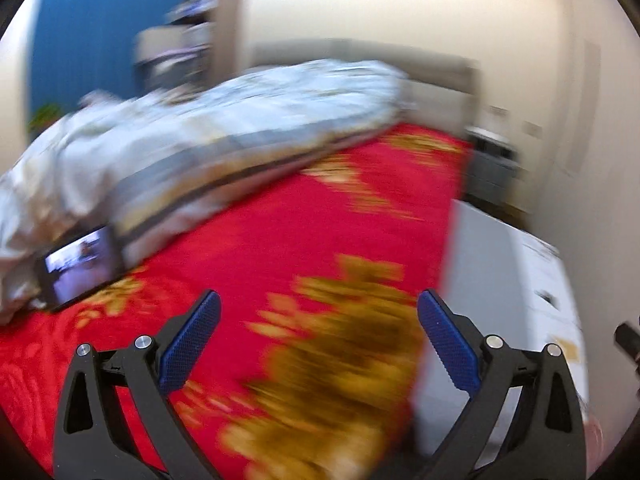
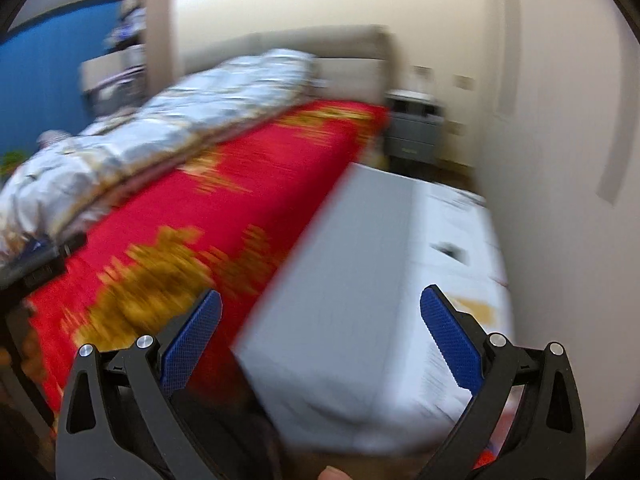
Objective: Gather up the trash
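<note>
Both hand-held grippers, left (image 1: 318, 308) & right (image 2: 320, 308), spread wide, empty, over red bedspread (image 1: 280, 220) edge w/ grey box (image 2: 340, 280) alongside

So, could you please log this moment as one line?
left tongs open, empty | right tongs open, empty | over red bedspread | no trash visible | views blurred

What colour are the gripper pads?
Blue pads, textured, clearest in the left wrist view.

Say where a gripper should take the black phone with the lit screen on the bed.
Probably the black lit-screen phone by its near long edge, coming over the red-and-gold bedspread: the pale crumpled quilt crowds its far edge and left end. Blur hides detail.
</note>
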